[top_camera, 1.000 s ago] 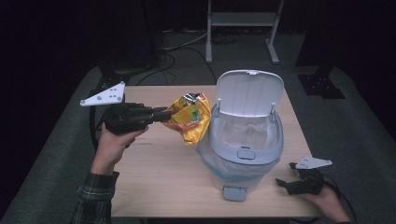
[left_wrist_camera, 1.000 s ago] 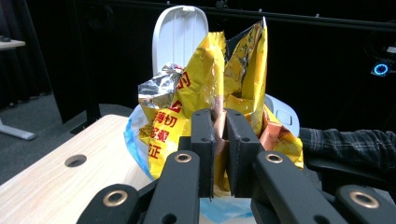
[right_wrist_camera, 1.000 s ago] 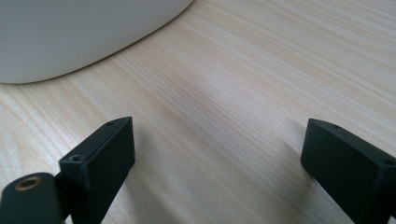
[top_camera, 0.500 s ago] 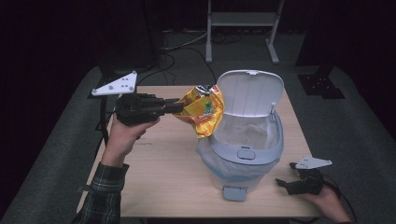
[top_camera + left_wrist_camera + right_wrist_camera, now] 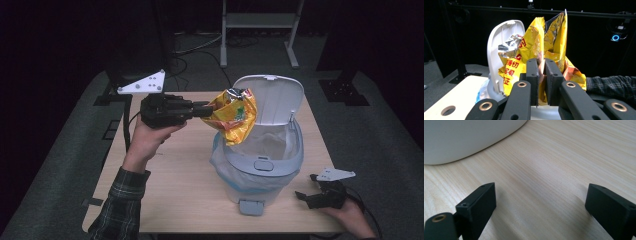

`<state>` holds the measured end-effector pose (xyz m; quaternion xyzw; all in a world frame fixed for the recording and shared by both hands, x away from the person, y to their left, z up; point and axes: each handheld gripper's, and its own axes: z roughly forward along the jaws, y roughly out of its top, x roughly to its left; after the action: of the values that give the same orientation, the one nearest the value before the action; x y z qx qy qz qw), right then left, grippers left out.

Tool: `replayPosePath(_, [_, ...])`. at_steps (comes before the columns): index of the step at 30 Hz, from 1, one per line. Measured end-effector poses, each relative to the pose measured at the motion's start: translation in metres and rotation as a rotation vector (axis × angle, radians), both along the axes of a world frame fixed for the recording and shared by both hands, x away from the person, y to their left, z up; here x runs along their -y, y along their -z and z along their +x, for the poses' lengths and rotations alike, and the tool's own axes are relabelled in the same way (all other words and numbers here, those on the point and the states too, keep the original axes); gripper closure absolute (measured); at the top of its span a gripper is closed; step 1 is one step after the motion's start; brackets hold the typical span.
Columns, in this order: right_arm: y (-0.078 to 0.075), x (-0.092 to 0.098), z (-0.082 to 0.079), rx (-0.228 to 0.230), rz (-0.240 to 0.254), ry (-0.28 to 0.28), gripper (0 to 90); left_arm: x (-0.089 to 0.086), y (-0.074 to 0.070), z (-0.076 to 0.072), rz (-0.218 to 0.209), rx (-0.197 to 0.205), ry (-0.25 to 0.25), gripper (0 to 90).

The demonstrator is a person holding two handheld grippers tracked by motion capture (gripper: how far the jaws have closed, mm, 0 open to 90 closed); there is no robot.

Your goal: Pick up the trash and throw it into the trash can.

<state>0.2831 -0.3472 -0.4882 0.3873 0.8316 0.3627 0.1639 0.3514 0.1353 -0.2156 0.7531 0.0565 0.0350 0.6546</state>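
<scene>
Yellow-orange snack bag (image 5: pixel 234 114) with red lettering and silver foil lining; pale grey-white bin (image 5: pixel 265 150) and lid; light wood-grain table (image 5: pixel 180 185); black grippers; dark plaid sleeve (image 5: pixel 117 205).

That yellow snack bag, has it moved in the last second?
Yes. The yellow snack bag, pinched in the left gripper, has travelled right and up, from beside the bin to over its open rim.

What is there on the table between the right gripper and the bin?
Nothing: in the high view, bare wooden table separates the right gripper from the bin. The right gripper view shows the same bare wood between its open jaws.
</scene>
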Motion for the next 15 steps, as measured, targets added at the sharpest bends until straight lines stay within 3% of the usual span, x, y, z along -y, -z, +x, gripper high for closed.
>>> replayPosePath(15, [0.000,0.000,0.000,0.000,0.001,0.000,8.8,0.033,-0.003,0.008,0.012,0.002,0.052,83.2])
